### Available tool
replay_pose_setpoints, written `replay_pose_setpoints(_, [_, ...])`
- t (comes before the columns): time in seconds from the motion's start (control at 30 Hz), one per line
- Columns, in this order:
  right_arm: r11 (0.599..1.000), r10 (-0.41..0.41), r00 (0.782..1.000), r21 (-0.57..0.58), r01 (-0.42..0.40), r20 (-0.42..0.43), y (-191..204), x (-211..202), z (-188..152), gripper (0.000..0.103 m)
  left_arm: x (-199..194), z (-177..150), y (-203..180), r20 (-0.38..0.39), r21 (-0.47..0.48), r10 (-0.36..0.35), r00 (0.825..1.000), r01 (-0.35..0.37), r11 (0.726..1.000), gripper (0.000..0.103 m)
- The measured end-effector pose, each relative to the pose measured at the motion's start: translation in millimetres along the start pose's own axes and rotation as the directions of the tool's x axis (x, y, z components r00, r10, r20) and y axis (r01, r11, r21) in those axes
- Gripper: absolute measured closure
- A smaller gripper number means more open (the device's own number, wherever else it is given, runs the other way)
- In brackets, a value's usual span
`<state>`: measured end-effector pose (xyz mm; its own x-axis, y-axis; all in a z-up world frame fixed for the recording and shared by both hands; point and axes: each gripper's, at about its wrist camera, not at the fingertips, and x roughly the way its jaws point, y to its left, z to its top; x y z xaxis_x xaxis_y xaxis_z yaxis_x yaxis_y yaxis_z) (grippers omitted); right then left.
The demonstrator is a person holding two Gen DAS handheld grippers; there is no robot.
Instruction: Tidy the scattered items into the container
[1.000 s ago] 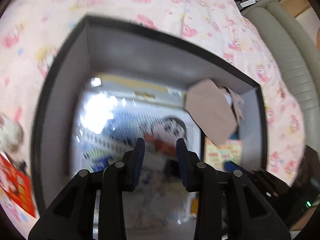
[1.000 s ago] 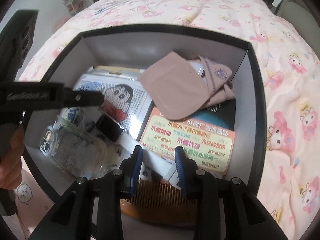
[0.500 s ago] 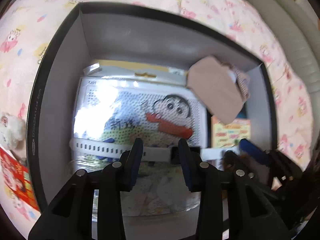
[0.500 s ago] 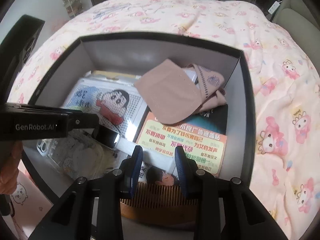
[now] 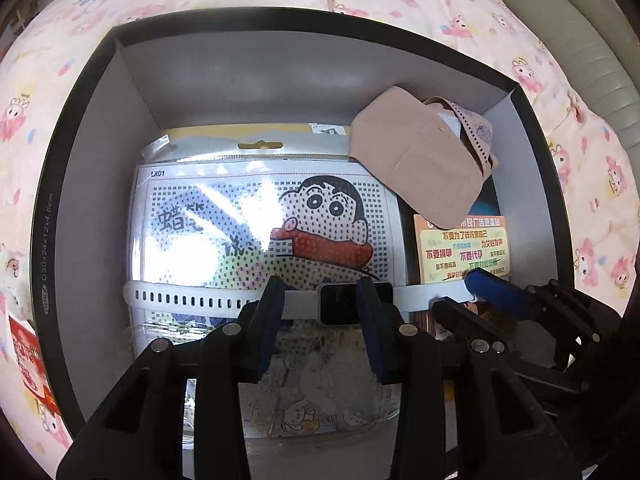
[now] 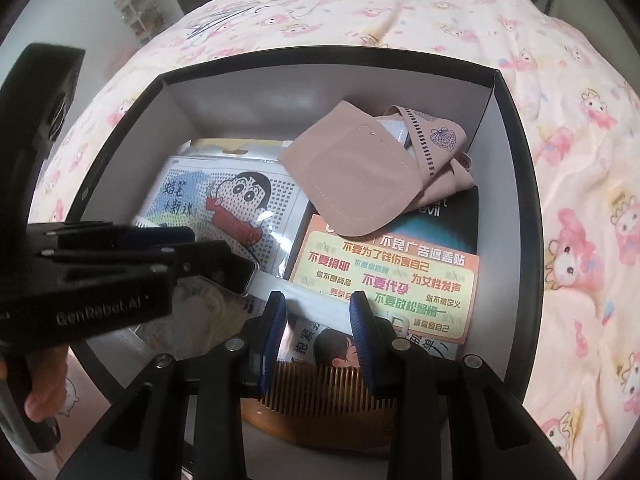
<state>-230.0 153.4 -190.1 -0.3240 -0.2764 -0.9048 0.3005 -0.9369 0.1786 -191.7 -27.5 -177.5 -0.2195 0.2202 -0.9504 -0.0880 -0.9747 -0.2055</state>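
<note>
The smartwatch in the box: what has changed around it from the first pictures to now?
The left gripper has moved across the box and now hovers over the smartwatch; its jaws have just been opening, and nothing is pinched between them. The right gripper has come slightly lower over the white strap, empty. The watch, the beige pouch, the orange card and the comb lie as before.

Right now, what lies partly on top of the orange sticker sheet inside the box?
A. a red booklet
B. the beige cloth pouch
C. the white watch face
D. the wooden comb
B: the beige cloth pouch overlaps the top edge of the orange sticker sheet in the box, while the wooden comb lies at the near wall.
</note>
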Motion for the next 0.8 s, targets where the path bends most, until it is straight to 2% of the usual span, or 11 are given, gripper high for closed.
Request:
replay_pose_setpoints(0.17, [1.000,-0.009,1.000,0.009,0.009,0.013,3,-3,-1,0.074,11,21,-20,0.027,-0.016,-0.002,1.000,0.003,1.000,0.055])
replay_pose_setpoints(0.23, [0.999,-0.017,1.000,0.039,0.017,0.016,1,-8,-1,0.073,23,50,-42,0.066,-0.011,0.035,0.997,-0.035,0.999,0.049])
replay_pose_setpoints(0.3, [0.997,-0.036,0.999,0.072,0.034,0.019,-1,-18,-2,0.071,9,49,-48,0.121,0.006,0.086,0.989,-0.087,0.996,0.043])
replay_pose_setpoints(0.33, [0.996,-0.043,0.999,0.080,0.040,0.030,-1,-26,-1,0.069,-1,48,-52,0.154,0.011,0.106,0.982,-0.109,0.994,0.041])
replay_pose_setpoints(0.4, [0.995,-0.067,0.995,0.082,0.060,0.079,1,-45,-1,0.050,-21,45,-58,0.205,0.015,0.116,0.972,-0.121,0.992,0.041])
replay_pose_setpoints(0.43, [0.994,-0.087,0.990,0.082,0.079,0.112,3,-57,-2,0.045,-34,43,-61,0.239,0.019,0.114,0.964,-0.122,0.992,0.039])
replay_pose_setpoints(0.47, [0.992,-0.109,0.983,0.086,0.097,0.146,4,-69,-3,0.040,-43,40,-62,0.273,0.022,0.116,0.955,-0.127,0.992,0.030])
replay_pose_setpoints(0.57, [0.984,-0.156,0.960,0.119,0.131,0.231,5,-104,-8,0.033,-73,29,-62,0.372,0.028,0.123,0.920,-0.143,0.989,0.015])
replay_pose_setpoints(0.63, [0.977,-0.186,0.942,0.153,0.148,0.278,7,-129,-15,0.032,-103,19,-67,0.432,0.029,0.125,0.893,-0.152,0.988,0.012])
replay_pose_setpoints(0.73, [0.963,-0.249,0.908,0.182,0.197,0.337,16,-167,-28,0.032,-139,0,-71,0.484,0.041,0.090,0.870,-0.125,0.991,0.011])
replay_pose_setpoints(0.8, [0.966,-0.250,0.895,0.162,0.203,0.371,26,-187,-38,0.032,-159,-14,-75,0.522,0.037,0.083,0.849,-0.119,0.992,0.009])
